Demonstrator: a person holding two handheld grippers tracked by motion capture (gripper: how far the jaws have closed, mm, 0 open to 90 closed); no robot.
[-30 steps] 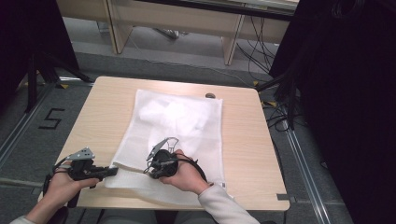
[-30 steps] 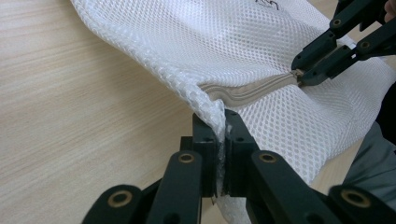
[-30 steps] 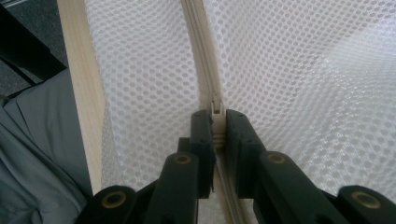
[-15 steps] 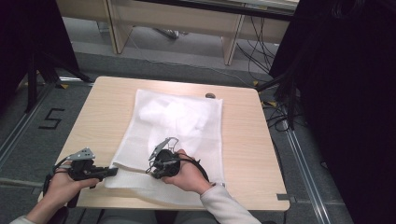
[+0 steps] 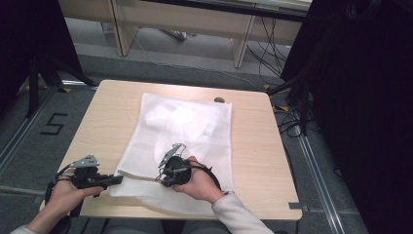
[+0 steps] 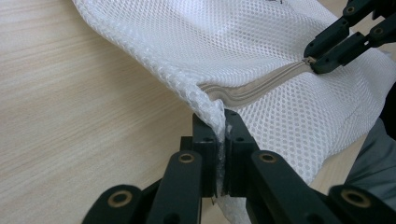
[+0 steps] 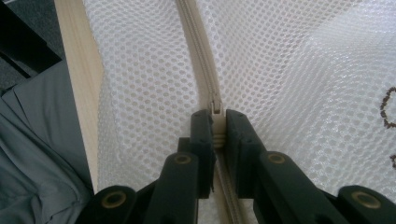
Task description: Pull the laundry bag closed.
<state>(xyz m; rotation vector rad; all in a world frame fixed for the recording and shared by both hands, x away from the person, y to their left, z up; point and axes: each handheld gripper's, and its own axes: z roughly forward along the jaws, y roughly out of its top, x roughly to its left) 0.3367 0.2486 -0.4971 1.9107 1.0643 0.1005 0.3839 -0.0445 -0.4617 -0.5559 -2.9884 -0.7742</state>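
Left gripper clamped on the near-left corner of the white mesh bag, netting pinched between the closed jaws, just where the zipper ends. Right gripper closed on the zipper pull, jaws tight on either side of the small tab, the cream zipper tape running away ahead of them.

In the high view, left gripper held low and level near the table's near-left edge, pointing right at the bag's corner, hand wrapped round its body. Right gripper set over the near part of the bag, right of the left one, pointing left, with the hand behind it and a light sleeve entering from the near edge.

Bag spread flat across the middle of the wooden table, reaching from the near edge toward the far side, with a bundle of white cloth visible inside its far half.

Two grippers, one mesh bag, one zipper, one table.
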